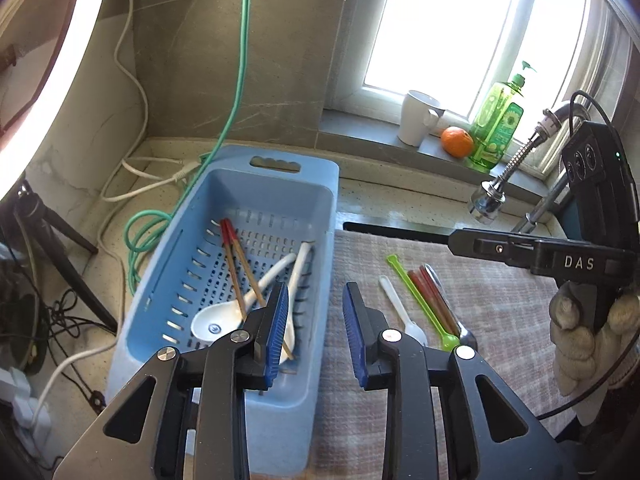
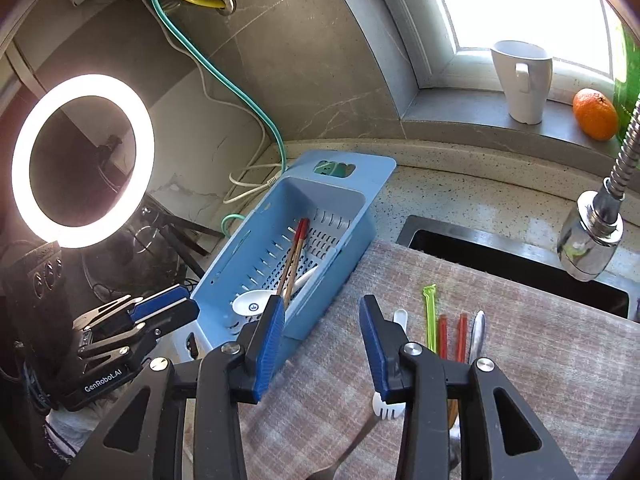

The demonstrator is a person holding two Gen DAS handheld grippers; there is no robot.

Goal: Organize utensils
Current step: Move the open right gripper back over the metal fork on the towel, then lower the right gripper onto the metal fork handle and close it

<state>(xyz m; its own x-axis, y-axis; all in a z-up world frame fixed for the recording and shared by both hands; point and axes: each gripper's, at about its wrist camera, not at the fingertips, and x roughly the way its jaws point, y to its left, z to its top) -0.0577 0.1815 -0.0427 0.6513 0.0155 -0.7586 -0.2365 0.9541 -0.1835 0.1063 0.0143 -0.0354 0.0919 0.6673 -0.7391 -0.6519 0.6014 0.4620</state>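
Two grippers hang above the bench, and both hold nothing. The biggest thing is the striped mat (image 1: 480, 320) that covers the right part of the bench in front of the sink. Next comes the blue basket (image 1: 192, 280) along the mat's left edge; inside it lie a pair of red-tipped chopsticks (image 1: 236, 264) and white spoons (image 1: 216, 320).

The left gripper (image 1: 316, 320) is partly open with a free gap, over the line where basket and mat meet. The right gripper (image 2: 322, 332) is also partly open and empty, over the mat's left part.

The small utensils (image 2: 452, 332) left on the mat lie side by side, long axis running away from the grippers. They lie right of both, and I judge the right gripper nearer.
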